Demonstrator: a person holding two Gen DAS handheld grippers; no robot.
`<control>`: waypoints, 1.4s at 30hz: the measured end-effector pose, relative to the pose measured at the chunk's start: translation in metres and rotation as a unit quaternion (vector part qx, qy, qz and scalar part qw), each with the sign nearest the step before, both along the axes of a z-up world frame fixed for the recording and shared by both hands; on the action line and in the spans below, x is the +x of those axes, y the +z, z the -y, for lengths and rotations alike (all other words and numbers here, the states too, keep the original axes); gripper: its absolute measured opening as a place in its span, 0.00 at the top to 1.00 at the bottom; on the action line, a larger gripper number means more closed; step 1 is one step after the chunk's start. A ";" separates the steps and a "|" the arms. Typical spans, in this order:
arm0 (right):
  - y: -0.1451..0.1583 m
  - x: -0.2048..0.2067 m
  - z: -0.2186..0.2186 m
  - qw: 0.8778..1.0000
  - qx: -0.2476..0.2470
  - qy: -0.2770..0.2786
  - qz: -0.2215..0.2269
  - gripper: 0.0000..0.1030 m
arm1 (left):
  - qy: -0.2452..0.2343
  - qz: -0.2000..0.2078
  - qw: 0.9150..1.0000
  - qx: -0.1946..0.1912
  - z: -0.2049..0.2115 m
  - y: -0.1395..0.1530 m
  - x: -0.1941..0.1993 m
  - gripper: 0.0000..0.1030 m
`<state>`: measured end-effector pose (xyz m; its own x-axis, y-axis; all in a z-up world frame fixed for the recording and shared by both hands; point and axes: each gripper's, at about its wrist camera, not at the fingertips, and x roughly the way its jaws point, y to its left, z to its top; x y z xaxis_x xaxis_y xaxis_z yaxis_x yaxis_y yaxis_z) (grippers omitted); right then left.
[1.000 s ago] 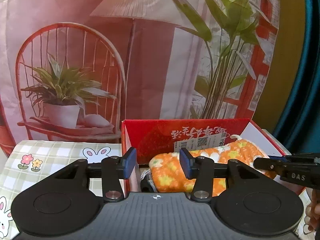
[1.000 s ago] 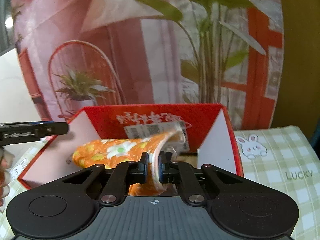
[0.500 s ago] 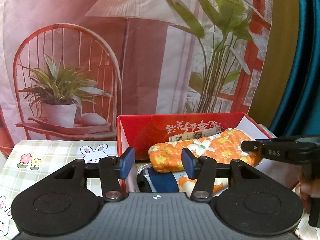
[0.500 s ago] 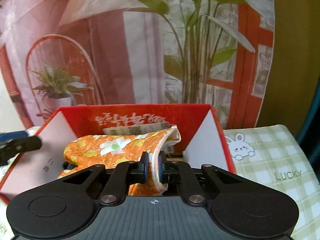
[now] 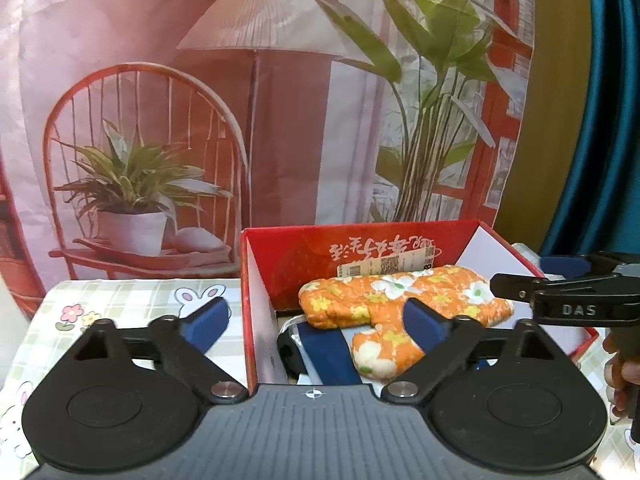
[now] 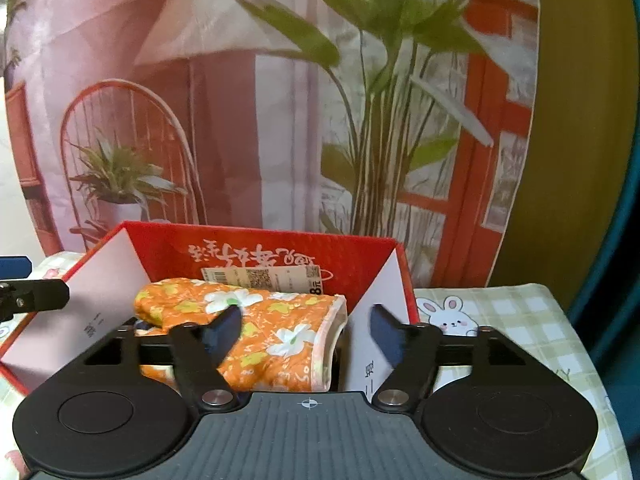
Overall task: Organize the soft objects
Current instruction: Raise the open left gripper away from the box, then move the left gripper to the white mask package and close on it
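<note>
An orange floral oven mitt [image 5: 400, 296] lies inside the red cardboard box [image 5: 304, 264], on top of a blue item [image 5: 324, 352]. My left gripper [image 5: 316, 320] hovers at the box's near left corner. Its jaws are opening wide; the box's left wall stands between them, untouched. In the right wrist view the mitt [image 6: 288, 336] rests in the box [image 6: 168, 248], its cuff towards me. My right gripper [image 6: 306, 320] is opening, and the cuff lies loose between the pads, which do not press on it. A finger [image 5: 568, 308] of the right gripper reaches over the box's right wall.
The box stands on a green checked cloth with rabbit prints [image 5: 120, 304] [image 6: 500, 312]. Behind it hangs a backdrop [image 5: 240, 120] printed with a chair, a lamp and plants. A teal curtain [image 5: 600, 120] hangs at the right. A hand [image 5: 618, 360] holds the right gripper.
The right gripper, shut on the mitt's cuff before, has opened and let it go; the mitt has settled lower in the box. The left jaws have spread much wider.
</note>
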<state>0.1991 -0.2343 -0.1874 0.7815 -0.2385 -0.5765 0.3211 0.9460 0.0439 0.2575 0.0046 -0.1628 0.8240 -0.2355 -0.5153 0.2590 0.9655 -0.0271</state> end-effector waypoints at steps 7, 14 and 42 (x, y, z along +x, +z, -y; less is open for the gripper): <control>0.004 -0.031 -0.015 1.000 0.000 0.014 0.016 0.01 | 0.021 -0.009 1.000 0.004 -0.002 0.004 -0.028 0.00; 0.005 -0.069 -0.032 0.999 0.003 0.026 0.025 0.00 | 0.028 -0.019 0.999 0.002 -0.004 0.001 -0.067 0.00; -0.083 -0.198 -0.084 0.995 0.063 0.036 -0.072 0.00 | 0.015 -0.141 0.989 0.035 0.002 -0.107 -0.172 0.00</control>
